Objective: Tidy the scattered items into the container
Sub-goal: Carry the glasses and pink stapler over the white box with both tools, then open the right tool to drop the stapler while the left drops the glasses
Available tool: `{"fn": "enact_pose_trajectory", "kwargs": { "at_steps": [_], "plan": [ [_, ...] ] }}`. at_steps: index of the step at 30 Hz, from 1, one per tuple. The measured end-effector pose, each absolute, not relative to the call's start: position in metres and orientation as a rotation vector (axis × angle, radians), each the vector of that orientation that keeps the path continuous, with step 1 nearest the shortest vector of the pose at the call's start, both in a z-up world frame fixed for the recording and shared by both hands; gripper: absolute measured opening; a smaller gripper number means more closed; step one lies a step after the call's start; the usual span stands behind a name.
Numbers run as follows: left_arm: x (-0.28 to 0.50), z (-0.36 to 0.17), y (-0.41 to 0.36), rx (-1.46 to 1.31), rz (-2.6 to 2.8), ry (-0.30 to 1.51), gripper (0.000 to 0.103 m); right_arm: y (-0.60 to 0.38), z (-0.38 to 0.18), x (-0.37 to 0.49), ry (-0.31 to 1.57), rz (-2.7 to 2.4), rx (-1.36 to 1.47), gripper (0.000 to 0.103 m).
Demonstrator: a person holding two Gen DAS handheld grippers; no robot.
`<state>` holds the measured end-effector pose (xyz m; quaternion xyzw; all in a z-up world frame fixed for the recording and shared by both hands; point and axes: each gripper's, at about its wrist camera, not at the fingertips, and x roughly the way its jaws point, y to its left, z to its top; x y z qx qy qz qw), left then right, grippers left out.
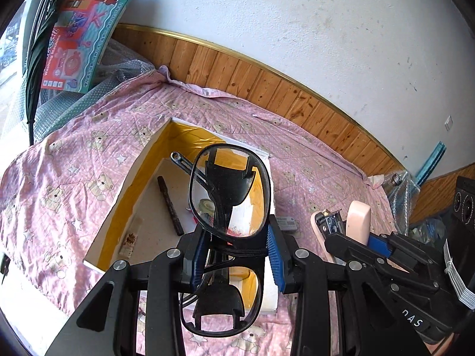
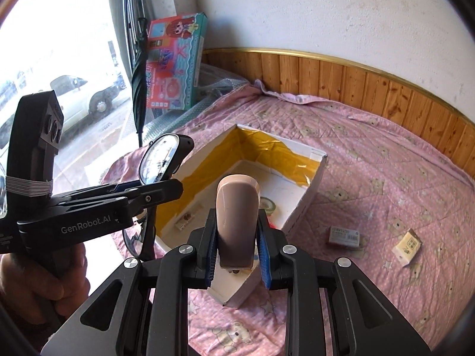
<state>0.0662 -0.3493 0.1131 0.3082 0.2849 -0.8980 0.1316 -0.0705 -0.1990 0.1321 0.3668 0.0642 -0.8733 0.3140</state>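
Black claw marked "GenRobot.AI", clamping glasses

My left gripper is black, angular plastic with silver screws at the joints and ribbed blue pads inside the fingers. My right gripper is the same build. Seen from the right wrist at 9 o'clock, the left one reads "GenRobot.AI" in white, with a white band wrapped round its camera block.
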Motion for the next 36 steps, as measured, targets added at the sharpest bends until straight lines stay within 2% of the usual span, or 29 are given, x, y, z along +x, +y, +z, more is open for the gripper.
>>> {"fn": "enact_pose_trajectory", "kwargs": {
  "at_steps": [11, 25, 36],
  "plan": [
    [0.065, 0.096, -0.379, 0.961, -2.557, 0.841, 0.037, -0.228, 0.122, -0.099, 0.21, -2.232, 1.01, 0.025],
    [0.031, 0.074, -0.389, 1.144, -2.498, 0.71, 0.037, -0.249, 0.102, -0.148, 0.273, -2.167, 1.095, 0.025],
    [0.012, 0.062, -0.392, 1.223, -2.485, 0.679, 0.037, -0.259, 0.09, -0.185, 0.354, -2.117, 1.14, 0.025]
  ]
}}
